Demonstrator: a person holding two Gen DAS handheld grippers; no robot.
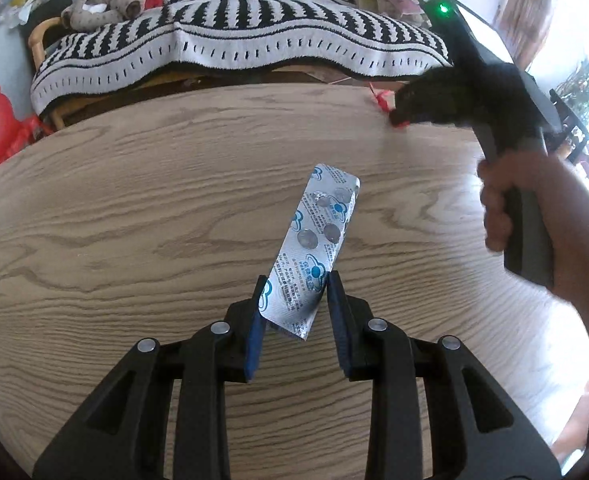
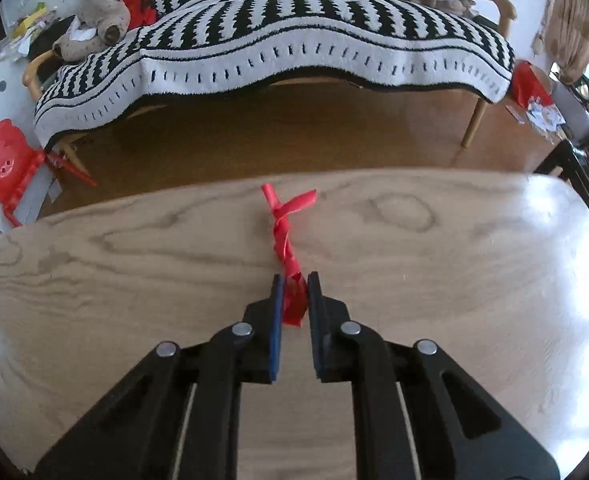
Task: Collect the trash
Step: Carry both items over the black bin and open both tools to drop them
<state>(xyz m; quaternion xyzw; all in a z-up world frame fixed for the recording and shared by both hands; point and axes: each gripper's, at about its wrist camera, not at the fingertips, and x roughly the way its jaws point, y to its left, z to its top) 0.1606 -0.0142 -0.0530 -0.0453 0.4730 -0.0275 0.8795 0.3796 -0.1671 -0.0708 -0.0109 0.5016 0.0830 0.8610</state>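
My left gripper [image 1: 296,282] is shut on the near end of a silver blister pack [image 1: 314,240] with blue print, which sticks out tilted over the wooden table [image 1: 134,200]. My right gripper [image 2: 294,280] is shut on the near end of a twisted red plastic strip [image 2: 284,232], whose far end lies near the table's far edge. In the left wrist view the right gripper [image 1: 398,114] shows as a dark blurred shape at the far right, with red strip [image 1: 380,100] at its tip and a hand on its handle.
A sofa with a black-and-white striped blanket [image 2: 294,52] stands beyond the table [image 2: 454,280]. A plush toy [image 2: 94,28] lies on its left end. A red bear-shaped stool [image 2: 2,160] stands at the left. A red bag and paper scraps [image 2: 534,92] sit at the right.
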